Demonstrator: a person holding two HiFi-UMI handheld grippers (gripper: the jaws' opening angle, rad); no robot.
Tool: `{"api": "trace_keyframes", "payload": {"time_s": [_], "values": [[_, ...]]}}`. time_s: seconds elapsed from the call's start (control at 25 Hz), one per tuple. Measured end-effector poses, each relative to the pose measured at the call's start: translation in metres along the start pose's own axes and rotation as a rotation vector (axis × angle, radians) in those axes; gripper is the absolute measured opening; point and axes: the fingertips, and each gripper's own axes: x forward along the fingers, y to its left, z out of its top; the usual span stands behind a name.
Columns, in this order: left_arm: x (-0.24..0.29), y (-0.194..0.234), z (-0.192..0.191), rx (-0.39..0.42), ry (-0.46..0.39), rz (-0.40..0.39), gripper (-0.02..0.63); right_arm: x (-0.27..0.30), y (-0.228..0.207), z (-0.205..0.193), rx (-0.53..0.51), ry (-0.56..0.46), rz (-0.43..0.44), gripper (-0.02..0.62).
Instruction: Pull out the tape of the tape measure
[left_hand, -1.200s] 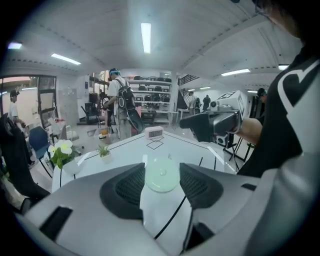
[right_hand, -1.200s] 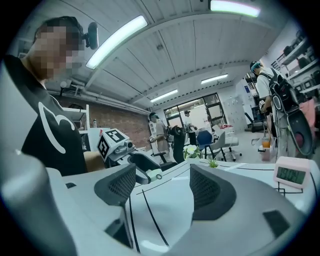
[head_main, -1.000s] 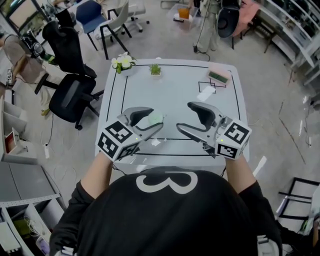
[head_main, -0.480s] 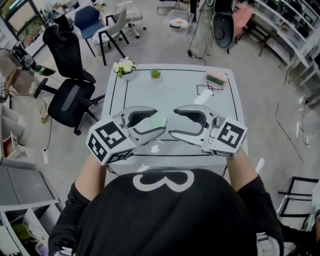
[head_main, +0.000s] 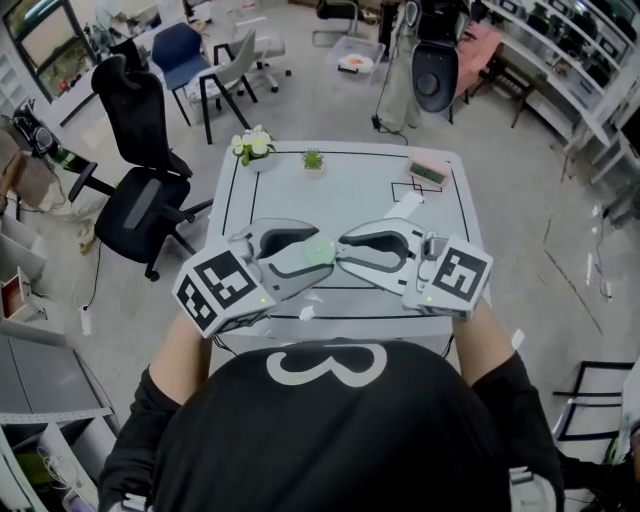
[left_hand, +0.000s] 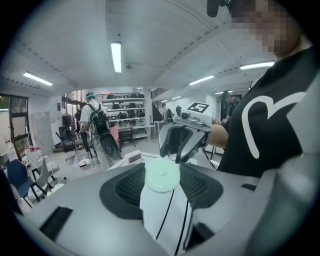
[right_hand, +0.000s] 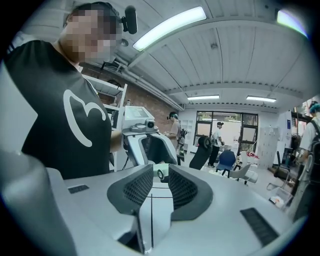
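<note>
Both grippers have drawn together since a second ago, when they were held well apart over the table's near edge; their tips now meet.

Pinched between the left gripper's (head_main: 325, 250) pads is the tape measure (head_main: 317, 247), a round, pale green disc. In the left gripper view it sits at the jaw tips, flat face toward the camera and clamped on both sides. The right gripper's (head_main: 342, 253) jaws stand a narrow gap apart. In the right gripper view the disc's rim shows in that gap at the tips, but I cannot tell whether the pads touch it. No pulled-out tape shows in any view.

The two grippers point at each other, nose to nose, held in the air in front of the person's chest. Their marker cubes face outward to either side.

Below them is the table (head_main: 300, 190), pale grey with black lines marked on it. At its far edge stand white flowers (head_main: 250, 145) on the left and a small green plant (head_main: 313, 158) beside them. A pink and green block (head_main: 430, 170) lies at the far right corner. A black chair (head_main: 140, 200) stands on the floor left of the table.
</note>
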Motion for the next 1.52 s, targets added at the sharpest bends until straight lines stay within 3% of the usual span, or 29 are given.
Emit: {"api": "trace_keyframes", "payload": {"time_s": [0.56,1.08,1.52], "values": [[-0.001,-0.001,0.001,-0.013,-0.014,0.004,0.219,0.001,0.004,-0.003,-0.037,0.018,-0.024,0.029],[0.003,0.004,-0.004,-0.047,-0.019,0.021,0.218,-0.001,0.001,-0.010,-0.017,0.029,-0.060,0.018],[-0.005,0.015,-0.021,-0.102,-0.014,0.101,0.218,-0.018,-0.009,-0.013,-0.004,0.025,-0.157,0.017]]}}
